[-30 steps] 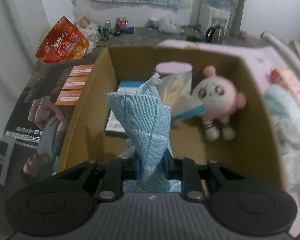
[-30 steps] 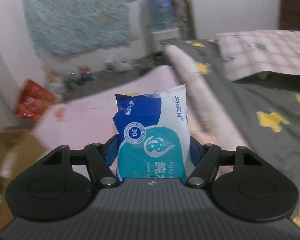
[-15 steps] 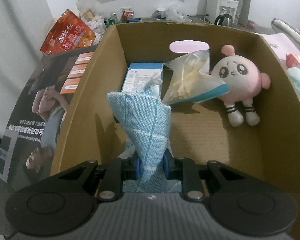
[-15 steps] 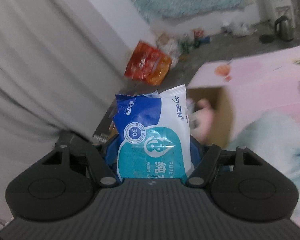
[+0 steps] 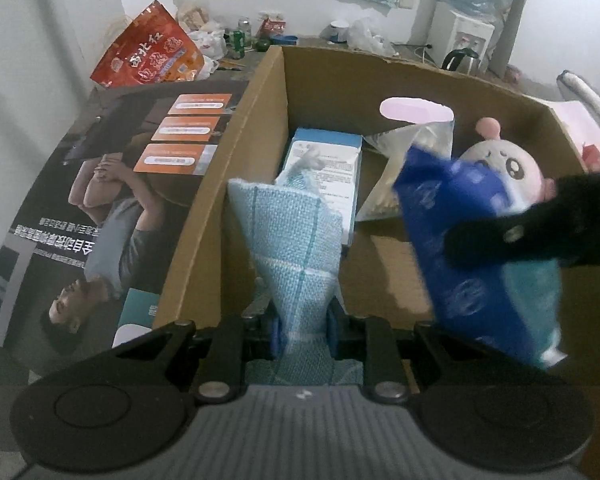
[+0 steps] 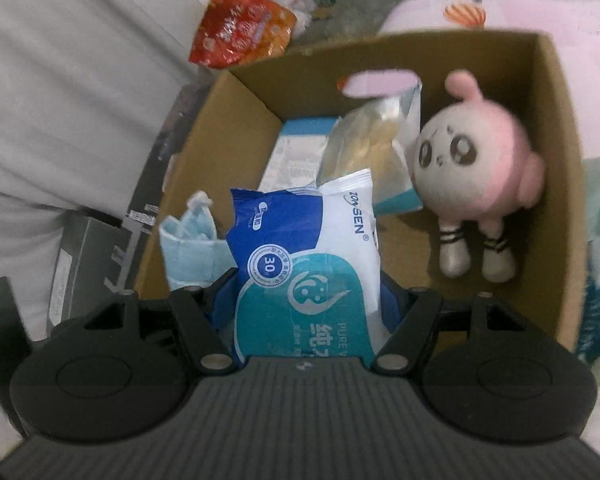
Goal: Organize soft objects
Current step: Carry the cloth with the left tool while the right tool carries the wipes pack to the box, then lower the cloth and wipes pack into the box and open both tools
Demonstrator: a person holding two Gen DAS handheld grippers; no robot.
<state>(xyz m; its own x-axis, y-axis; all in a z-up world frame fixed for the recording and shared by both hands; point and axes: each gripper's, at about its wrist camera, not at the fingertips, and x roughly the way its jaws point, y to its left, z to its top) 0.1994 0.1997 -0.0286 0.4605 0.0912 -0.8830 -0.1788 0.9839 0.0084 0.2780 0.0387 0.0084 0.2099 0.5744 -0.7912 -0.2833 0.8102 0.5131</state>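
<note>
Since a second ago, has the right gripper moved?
Yes. The right gripper, holding the wipes pack, swung from facing the bed to above the cardboard box.

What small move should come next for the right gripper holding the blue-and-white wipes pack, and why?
Probably lower the blue-and-white wipes pack onto the bare floor of the brown cardboard box, then open. The right gripper grips it above the box, between the light-blue woven cloth and the pink round plush toy.

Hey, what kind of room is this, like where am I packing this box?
Probably a lived-in home room, maybe a bedroom or a spare room. A water dispenser and kettle stand by the far wall, snack bags and bottles litter the floor, and the cardboard box holds a plush toy.
</note>
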